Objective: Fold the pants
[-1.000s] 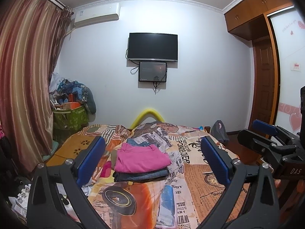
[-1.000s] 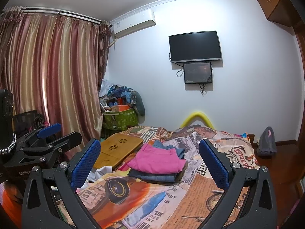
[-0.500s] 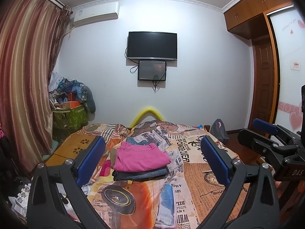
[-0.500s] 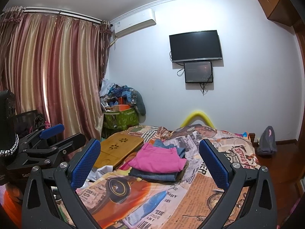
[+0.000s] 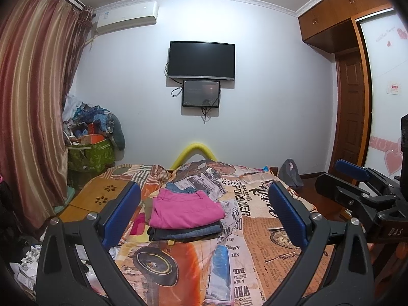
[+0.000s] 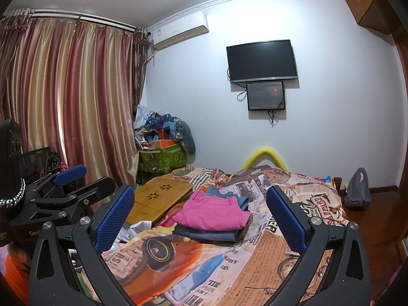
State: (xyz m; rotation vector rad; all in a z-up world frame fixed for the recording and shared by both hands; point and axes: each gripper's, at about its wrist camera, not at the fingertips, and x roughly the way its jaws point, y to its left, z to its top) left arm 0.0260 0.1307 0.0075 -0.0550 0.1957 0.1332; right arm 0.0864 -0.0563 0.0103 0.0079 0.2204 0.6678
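Currently between folds: left hand-held gripper (image 5: 204, 211) and right hand-held gripper (image 6: 200, 213) both spread wide, holding nothing. Folded pink pants (image 5: 185, 209) ahead of both, topping the stack (image 6: 211, 232) on the bed (image 5: 255, 229). Next: locate an unfolded pair; none clearly visible.

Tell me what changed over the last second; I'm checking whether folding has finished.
Almost nothing: both views drift very slightly, nothing gripped or released. Left gripper and right gripper stay open and empty above the bed. The pink pants remain folded atop the jeans.
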